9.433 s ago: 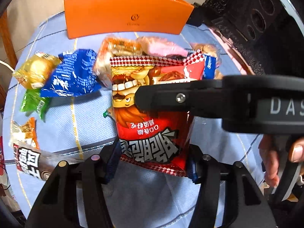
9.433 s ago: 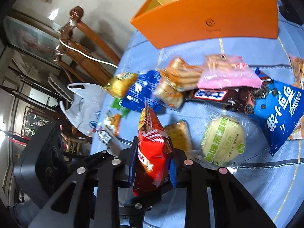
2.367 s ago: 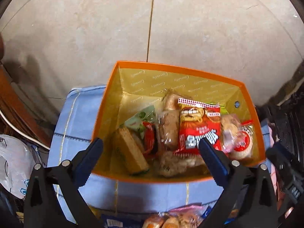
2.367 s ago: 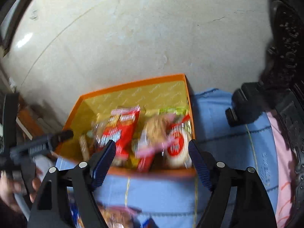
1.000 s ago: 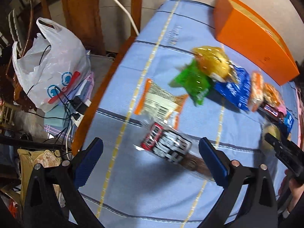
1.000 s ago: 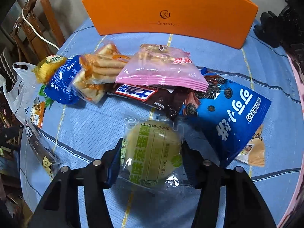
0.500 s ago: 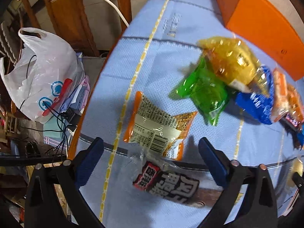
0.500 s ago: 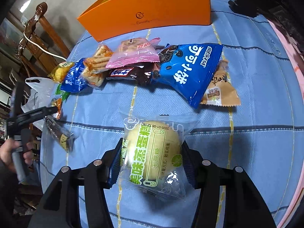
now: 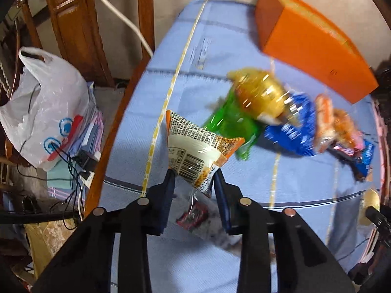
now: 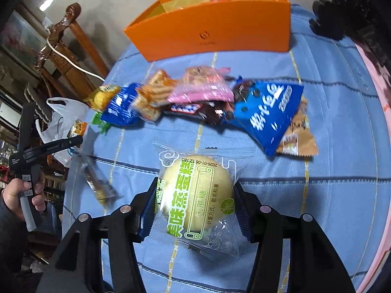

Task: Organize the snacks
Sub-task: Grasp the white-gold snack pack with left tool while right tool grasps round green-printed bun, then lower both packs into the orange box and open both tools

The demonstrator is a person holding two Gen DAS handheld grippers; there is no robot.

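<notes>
In the left wrist view, a white plastic bag (image 9: pixel 46 112) slumps on the floor at the left edge, beside the dark wooden chair legs (image 9: pixel 73 26). Moving right, the left gripper (image 9: pixel 194 183) sits at bottom centre, clenched on the lower corner of an orange-and-white barcode snack packet (image 9: pixel 195 151). Under it lies a clear wrapper with a red-and-black label (image 9: pixel 195 216), too blurred to read. Further right a green packet (image 9: pixel 231 127), a gold foil packet (image 9: pixel 259 97) and a blue packet (image 9: pixel 290 129) overlap in a row on the blue tablecloth (image 9: pixel 215 56). The orange box (image 9: pixel 315 48) stands in the upper right.

In the right wrist view, a hand (image 10: pixel 23 195) at the far left grips the other tool's handle. A long clear-wrapped bar (image 10: pixel 100 185) lies on the cloth just right of it. At bottom centre the right gripper (image 10: pixel 194 207) is squeezed onto a round pale-yellow steamed cake (image 10: pixel 198 193) in clear wrap with green lettering; it seems lifted a little off the cloth, though I can't be sure. Above it runs the snack row, with a pink packet (image 10: pixel 202 90) in the middle and a large blue cookie bag (image 10: pixel 268 114) to the right, which overlaps a brown packet (image 10: pixel 297 139). The orange box stands open at top centre, with packets showing inside.
</notes>
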